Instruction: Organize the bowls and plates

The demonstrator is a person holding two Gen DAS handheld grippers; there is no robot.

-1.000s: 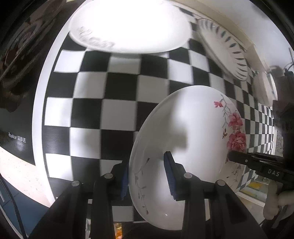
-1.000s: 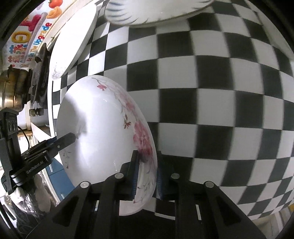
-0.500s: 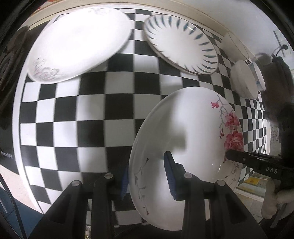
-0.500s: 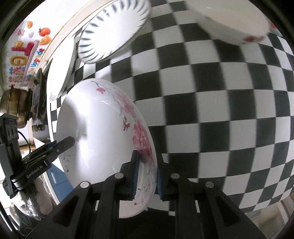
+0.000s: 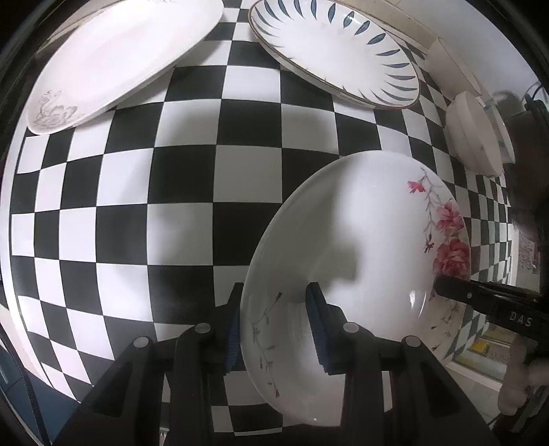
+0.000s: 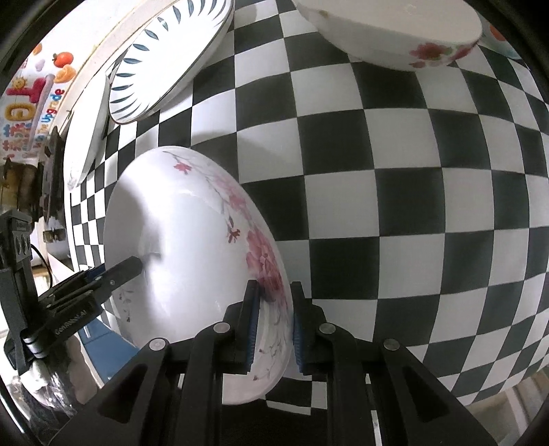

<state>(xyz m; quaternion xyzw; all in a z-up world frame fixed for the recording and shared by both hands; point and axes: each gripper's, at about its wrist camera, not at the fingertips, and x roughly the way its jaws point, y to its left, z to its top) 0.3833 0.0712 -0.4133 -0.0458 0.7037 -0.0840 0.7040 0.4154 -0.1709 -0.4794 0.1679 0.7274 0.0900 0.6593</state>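
**Floral plate held by both grippers above the checkered cloth**

The floral plate (image 5: 346,240) is held face up and roughly level, gripped at two opposite points of its rim. The line between those two points runs across the left wrist view, from the left gripper (image 5: 274,326) to the right gripper (image 5: 442,286) at the rose-painted edge. In the right wrist view the right gripper (image 6: 272,322) bites the rim right at the pink blossoms of the floral plate (image 6: 185,240), and the left gripper (image 6: 132,266) enters from the far left.

Each pair of jaws is clamped on the rim, one blue pad on the plate's upper face and one beneath it.

Against the earlier frames, the grip looks the same, but the scene under the plate has slid. The blue-leaf plate (image 5: 336,51) now sits fully ahead of the left jaws, with the swan plate (image 5: 113,61) ahead and to their left. A flowered white bowl (image 6: 394,31) has come into sight ahead of the right jaws. The blue-leaf plate (image 6: 171,58) lies ahead and to their left.

Both grippers point steeply down at the checkered cloth (image 5: 171,206), which lies below the plate.
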